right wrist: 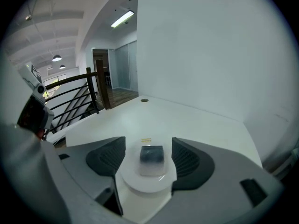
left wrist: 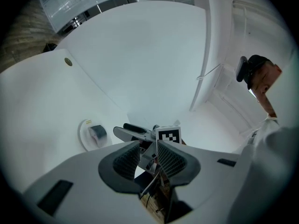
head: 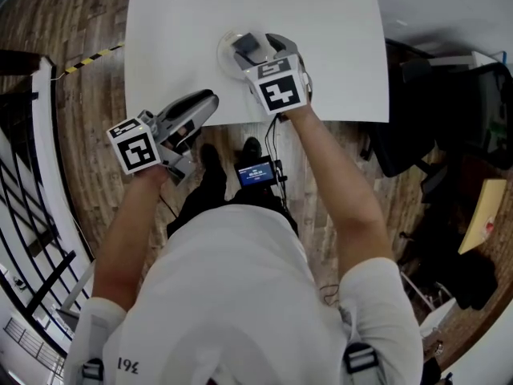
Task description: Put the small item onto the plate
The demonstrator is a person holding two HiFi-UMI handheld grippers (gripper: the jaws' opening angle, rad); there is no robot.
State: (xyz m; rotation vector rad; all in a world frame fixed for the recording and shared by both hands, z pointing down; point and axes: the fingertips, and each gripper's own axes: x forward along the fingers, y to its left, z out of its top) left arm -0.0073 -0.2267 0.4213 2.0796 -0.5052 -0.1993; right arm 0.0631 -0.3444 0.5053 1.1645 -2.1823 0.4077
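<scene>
Right tool (right wrist: 148, 143) is wide open, jaws well apart with nothing pinched in them. It hangs just above the plate (right wrist: 140, 185), and in its own view a jaw sits on either side of the plate. The small item (right wrist: 152, 154), a little dark grey block, is lying flat on the plate, more or less in the middle. It's not touching either jaw as far as I can see. There's a tiny yellowish mark on the plate's far rim, too small to read.

Left tool (left wrist: 148, 146) has its jaws only a little apart, a narrow gap with nothing in it. Through the gap you just see the other tool's marker cube (left wrist: 168, 135) and some floor. From the head view it's held off to the left of the plate, right at the near edge of the bench (head: 337, 46), not touching anything.

The bench is plain white, and the plate sits near its front edge. Wooden floor (head: 88, 95) all around, and a dark railing (right wrist: 74, 92) off to the left.
</scene>
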